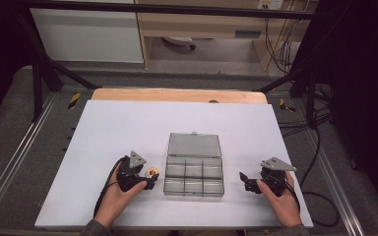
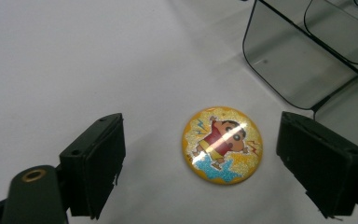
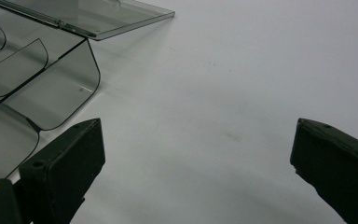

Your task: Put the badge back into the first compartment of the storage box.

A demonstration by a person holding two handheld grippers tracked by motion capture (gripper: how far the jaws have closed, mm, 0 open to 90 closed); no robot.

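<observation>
At lower left, the left claw (image 1: pixel 150 183) stands open around a cartoon badge (image 2: pixel 222 145) lying ungripped on the white counter (image 1: pixel 128 123); at centre the compartment box (image 1: pixel 194 177) waits open; at right, the right claw (image 1: pixel 244 181) hangs open, empty.

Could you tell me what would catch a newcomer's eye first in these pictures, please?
First, the bright yellow cartoon badge, lying flat on the white table between the open fingers of the left gripper, untouched. Next, the smoky clear compartment box at the table's middle, just right of the badge, its lid folded back flat. The right gripper rests open on the box's other side, with nothing between its fingers.
</observation>
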